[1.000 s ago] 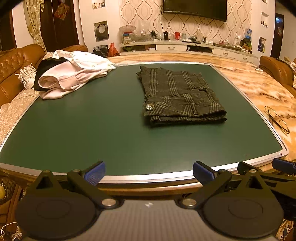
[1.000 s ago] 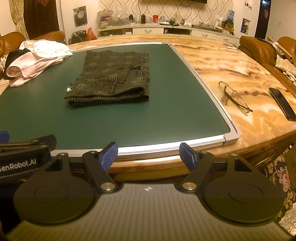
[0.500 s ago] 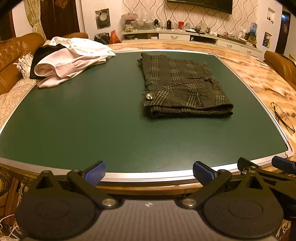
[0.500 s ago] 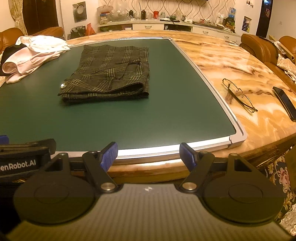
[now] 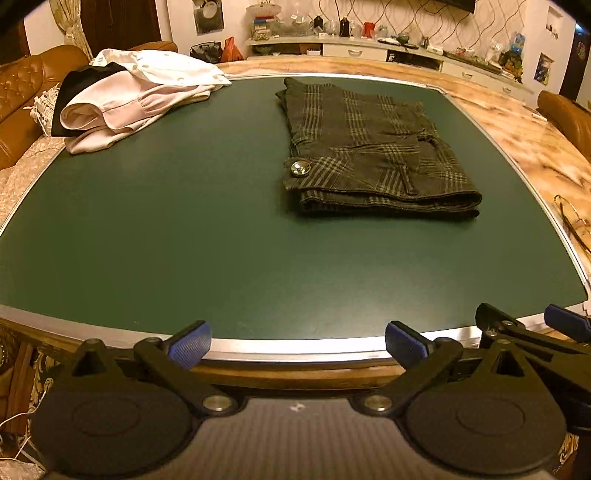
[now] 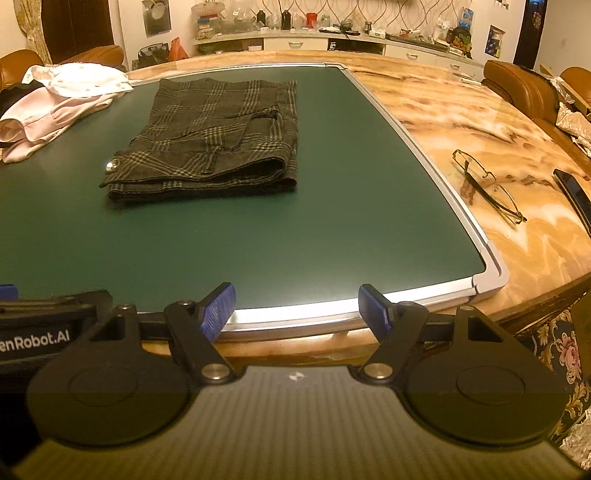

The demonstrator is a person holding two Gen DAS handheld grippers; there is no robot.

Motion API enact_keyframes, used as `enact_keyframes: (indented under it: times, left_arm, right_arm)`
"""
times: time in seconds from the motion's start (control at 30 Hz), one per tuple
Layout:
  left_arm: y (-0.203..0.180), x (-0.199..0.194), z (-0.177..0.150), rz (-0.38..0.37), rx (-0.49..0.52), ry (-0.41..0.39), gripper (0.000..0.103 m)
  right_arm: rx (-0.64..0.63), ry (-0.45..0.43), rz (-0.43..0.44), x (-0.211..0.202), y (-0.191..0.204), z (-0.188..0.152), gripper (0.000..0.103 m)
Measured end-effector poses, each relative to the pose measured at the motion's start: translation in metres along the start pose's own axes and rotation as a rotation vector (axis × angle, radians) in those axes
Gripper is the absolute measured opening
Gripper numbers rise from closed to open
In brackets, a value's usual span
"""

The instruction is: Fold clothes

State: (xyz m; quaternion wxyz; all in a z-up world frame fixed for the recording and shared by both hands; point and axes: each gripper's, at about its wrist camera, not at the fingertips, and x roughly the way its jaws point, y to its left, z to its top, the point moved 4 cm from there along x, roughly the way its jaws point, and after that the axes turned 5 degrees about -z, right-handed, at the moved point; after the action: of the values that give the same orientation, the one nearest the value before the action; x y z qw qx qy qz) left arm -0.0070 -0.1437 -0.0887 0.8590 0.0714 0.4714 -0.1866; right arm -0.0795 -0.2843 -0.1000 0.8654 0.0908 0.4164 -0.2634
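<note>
Plaid shorts (image 5: pixel 373 147) lie folded on the green mat (image 5: pixel 184 240); unfolded pile (image 5: pixel 122 96) beyond-left. Left claw (image 5: pixel 297 341) and right claw (image 6: pixel 297 308) released, empty, near mat's front edge, likely between garments.

Place: a home living room.
Seating: tufted brown leather sofa (image 5: pixel 18 96) far left of the fingers; leather armchairs (image 6: pixel 524 88) far right.
Far wall: patterned wallpaper (image 6: pixel 351 7), a long white sideboard (image 6: pixel 332 42) crowded with bottles and ornaments.
Table: marble-look tabletop (image 6: pixel 461 122) carrying a green framed board (image 6: pixel 258 221).
Personal items: eyeglasses (image 6: pixel 487 184) and a phone (image 6: pixel 572 188) right of the fingers.
Floor: floral carpet (image 6: pixel 565 350).
</note>
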Motion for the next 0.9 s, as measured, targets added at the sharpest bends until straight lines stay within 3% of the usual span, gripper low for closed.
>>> enact_keyframes:
  times: [0.6, 0.9]
  left_arm:
    - [-0.001, 0.014, 0.001, 0.012, -0.007, 0.033, 0.103]
    - [-0.002, 0.011, 0.002, -0.029, -0.008, 0.005, 0.095]
  right_arm:
    - [-0.011, 0.018, -0.008, 0.014, 0.002, 0.004, 0.081]
    - [-0.015, 0.026, -0.010, 0.016, 0.004, 0.004, 0.081]
